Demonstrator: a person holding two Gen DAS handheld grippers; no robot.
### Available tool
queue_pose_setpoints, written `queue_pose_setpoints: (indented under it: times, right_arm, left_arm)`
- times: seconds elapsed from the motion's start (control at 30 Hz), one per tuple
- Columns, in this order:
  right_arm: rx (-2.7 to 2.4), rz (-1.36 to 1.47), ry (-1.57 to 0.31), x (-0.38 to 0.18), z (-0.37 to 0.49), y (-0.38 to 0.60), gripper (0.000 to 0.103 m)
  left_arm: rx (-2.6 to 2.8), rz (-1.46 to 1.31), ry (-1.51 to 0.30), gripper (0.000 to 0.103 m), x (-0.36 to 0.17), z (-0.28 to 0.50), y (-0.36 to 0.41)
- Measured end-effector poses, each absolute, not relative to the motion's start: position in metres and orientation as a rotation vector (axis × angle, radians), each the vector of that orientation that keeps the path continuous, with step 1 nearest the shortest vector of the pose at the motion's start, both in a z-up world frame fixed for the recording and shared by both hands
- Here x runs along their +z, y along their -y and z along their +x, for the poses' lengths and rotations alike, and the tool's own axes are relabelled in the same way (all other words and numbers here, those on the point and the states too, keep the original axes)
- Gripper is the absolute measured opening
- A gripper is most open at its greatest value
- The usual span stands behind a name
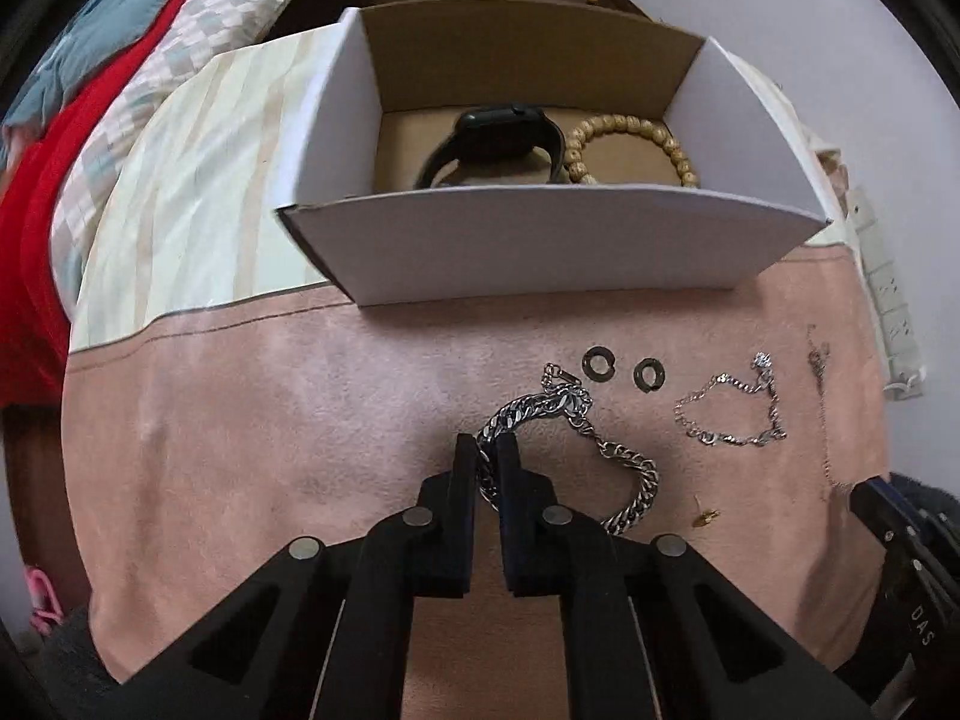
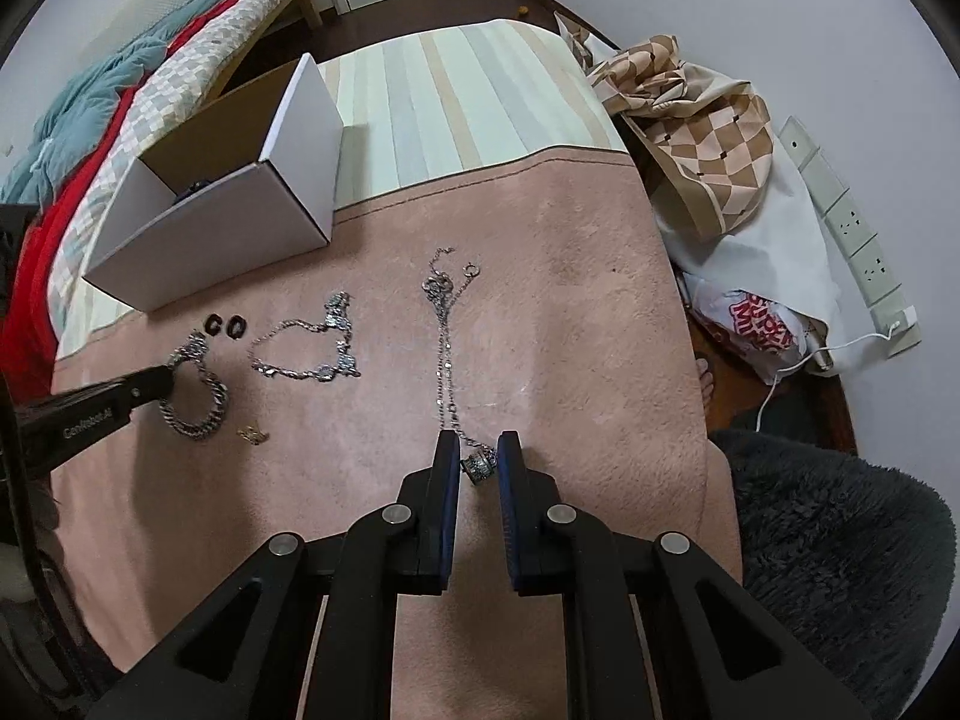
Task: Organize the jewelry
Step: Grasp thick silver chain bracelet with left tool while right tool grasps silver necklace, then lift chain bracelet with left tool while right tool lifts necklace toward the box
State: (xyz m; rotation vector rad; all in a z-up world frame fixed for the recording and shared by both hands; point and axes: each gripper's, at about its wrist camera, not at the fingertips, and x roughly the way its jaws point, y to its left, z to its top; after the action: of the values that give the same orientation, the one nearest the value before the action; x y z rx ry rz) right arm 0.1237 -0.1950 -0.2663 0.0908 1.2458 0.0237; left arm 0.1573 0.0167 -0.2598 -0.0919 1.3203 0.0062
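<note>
Two tongs clamped: left gripper (image 1: 486, 450) on limp, heavy curb-chain bracelet (image 1: 630, 480); right gripper (image 2: 478, 456) on necklace pendant (image 2: 480, 467), chain (image 2: 445, 348) trailing ahead

A bedroom in a home: a bed with a red and teal quilt (image 2: 90, 120), a white wall socket strip (image 2: 852, 240), dark wooden floor (image 2: 420, 18).

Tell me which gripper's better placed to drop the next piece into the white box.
Left. The left gripper is shut on the chunky chain bracelet, with the white box straight ahead. The right gripper pinches the necklace pendant, farther from the box.
</note>
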Motion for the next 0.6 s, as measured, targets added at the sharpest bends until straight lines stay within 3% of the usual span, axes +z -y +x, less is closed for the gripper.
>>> queue_pose_setpoints:
  times: [0.33, 0.6]
  right_arm:
    - [0.144, 0.198, -1.191, -0.223, 0.119, 0.19, 0.013]
    - [0.265, 0.232, -1.117, -0.157, 0.136, 0.177, 0.013]
  left_arm:
    - [-0.062, -0.182, -1.239, 0.001, -0.206, 0.126, -0.029]
    - [-0.117, -0.224, -1.141, 0.0, -0.145, 0.134, -0.04]
